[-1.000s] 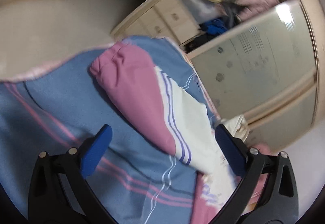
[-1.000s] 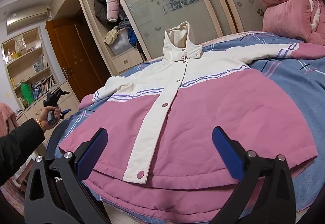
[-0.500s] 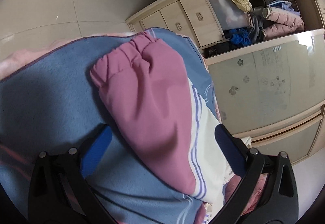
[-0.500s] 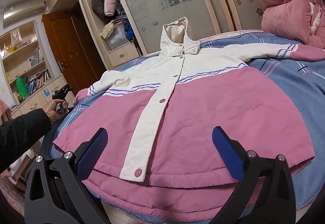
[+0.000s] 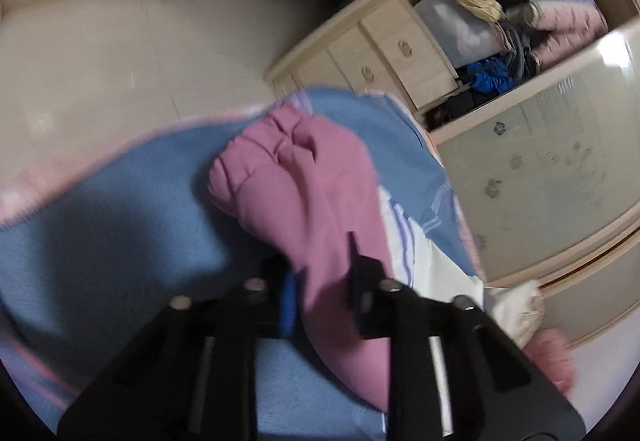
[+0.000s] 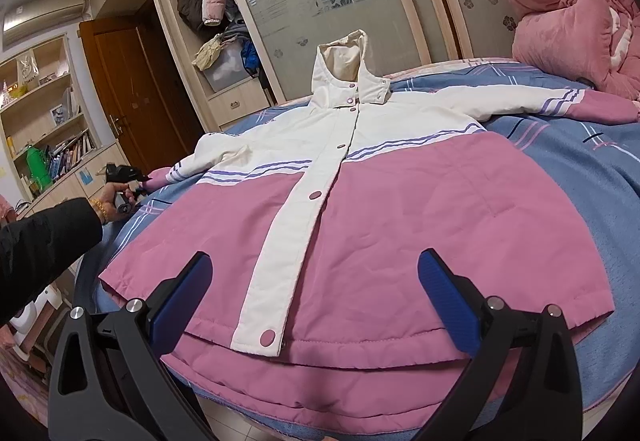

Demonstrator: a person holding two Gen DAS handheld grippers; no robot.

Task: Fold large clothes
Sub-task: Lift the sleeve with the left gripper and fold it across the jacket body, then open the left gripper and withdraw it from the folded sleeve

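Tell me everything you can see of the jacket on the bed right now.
The jacket is a padded, hooded coat, white across the chest and hood, pink below, with purple stripes between and a white snap-button front, closed. It lies flat, front up, on the blue blanket, sleeves spread, hem toward the right hand-held gripper, which is open above it. The left hand-held gripper is shut on the pink sleeve near its gathered cuff.

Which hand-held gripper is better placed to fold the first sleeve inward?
Left hand-held gripper: it is shut on the pink sleeve. The right hand-held gripper hangs open above the jacket's hem.
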